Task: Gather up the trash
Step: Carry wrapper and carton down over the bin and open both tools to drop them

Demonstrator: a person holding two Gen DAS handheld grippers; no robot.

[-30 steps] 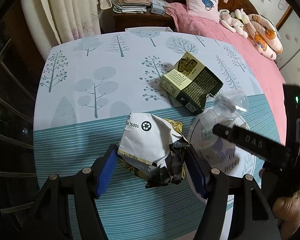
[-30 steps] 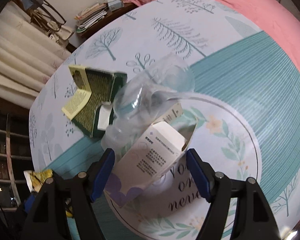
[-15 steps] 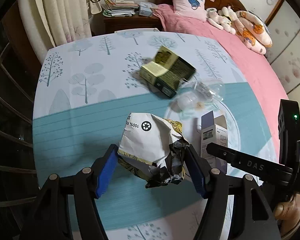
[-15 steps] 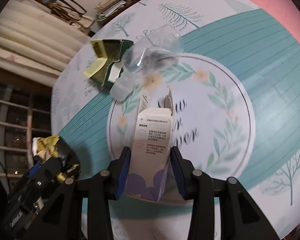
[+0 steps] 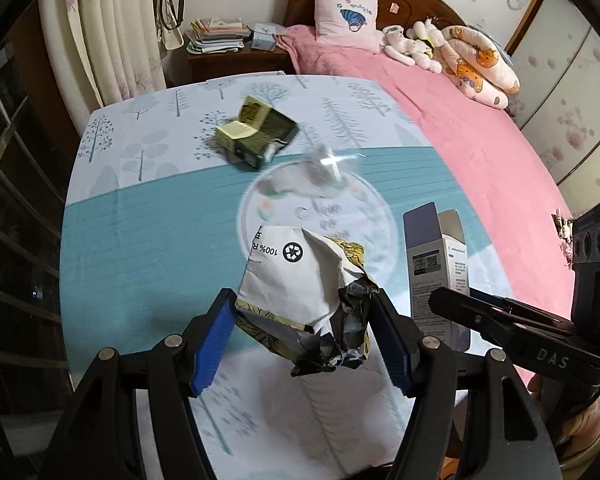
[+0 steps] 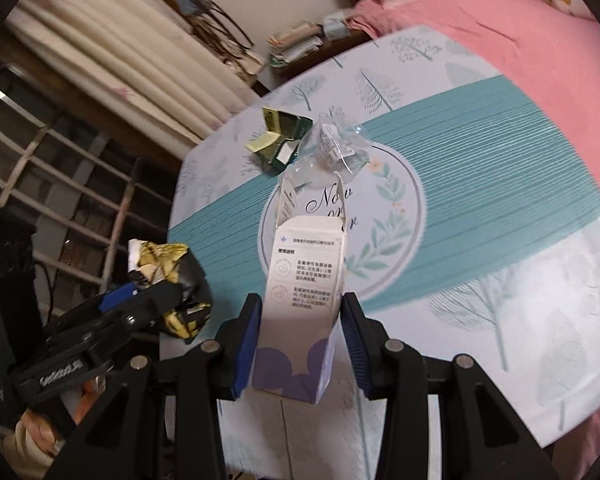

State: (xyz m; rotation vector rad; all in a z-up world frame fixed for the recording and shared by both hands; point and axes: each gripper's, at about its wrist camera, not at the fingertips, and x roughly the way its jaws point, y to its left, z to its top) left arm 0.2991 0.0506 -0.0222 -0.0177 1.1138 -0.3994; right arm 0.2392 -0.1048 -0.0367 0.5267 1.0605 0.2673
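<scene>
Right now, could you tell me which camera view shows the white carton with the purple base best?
The right wrist view: the white carton faces it squarely between the right tongs, printed panel and open top visible. The left wrist view shows only its side, partly behind those tongs.

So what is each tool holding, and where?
Left tool: crumpled wrapper, gripped across its sides. Right tool: white carton, by its lower sides.
</scene>
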